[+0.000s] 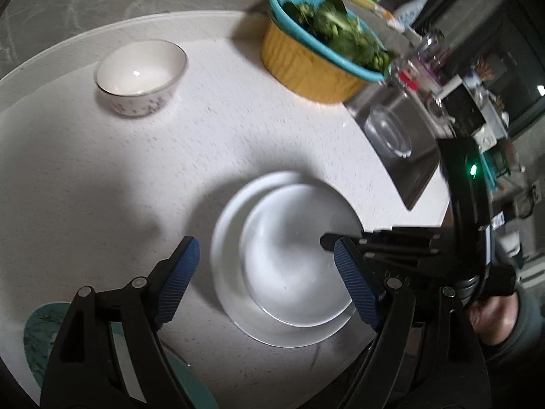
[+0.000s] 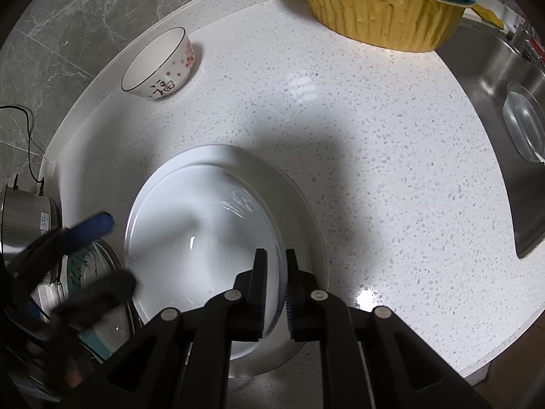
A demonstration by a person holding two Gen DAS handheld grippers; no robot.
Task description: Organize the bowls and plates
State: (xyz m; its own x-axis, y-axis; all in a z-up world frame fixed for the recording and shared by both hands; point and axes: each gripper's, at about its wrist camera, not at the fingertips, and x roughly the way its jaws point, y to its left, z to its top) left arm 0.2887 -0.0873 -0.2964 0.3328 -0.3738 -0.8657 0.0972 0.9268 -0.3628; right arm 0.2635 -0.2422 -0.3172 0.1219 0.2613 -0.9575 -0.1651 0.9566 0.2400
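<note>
The right tool (image 2: pixel 276 289) is clamped on the near rim of the upper white plate (image 2: pixel 204 238), one finger inside the rim and the other outside it. That plate sits on a larger white plate (image 2: pixel 306 225), shifted toward 7 o'clock in the right wrist view. The left tool (image 1: pixel 265 272) hangs above the stack with its blue pads (image 1: pixel 180 279) spread wide and nothing between them; the plates lie below the gap, nearer the right pad. In the right wrist view this tool is a dark blur at 8 o'clock. A small flowered bowl (image 1: pixel 141 76) stands well apart from the plates, at 11 o'clock. At 1 o'clock a yellow basin (image 1: pixel 306 68) carries a blue strainer (image 1: pixel 282 6) of leafy greens. The left wrist view is smeared, and the bottles beyond the basin are hard to make out. A teal plate (image 1: pixel 41 334) at 7 o'clock is partly hidden by the tool. The tabletop (image 2: pixel 374 170) is white speckled stone against grey marbled tiles, with a steel sink (image 2: pixel 494 68) at 3 o'clock holding a clear glass dish (image 2: pixel 524 126). A steel pot (image 2: pixel 27 218) is cut off at 9 o'clock.
</note>
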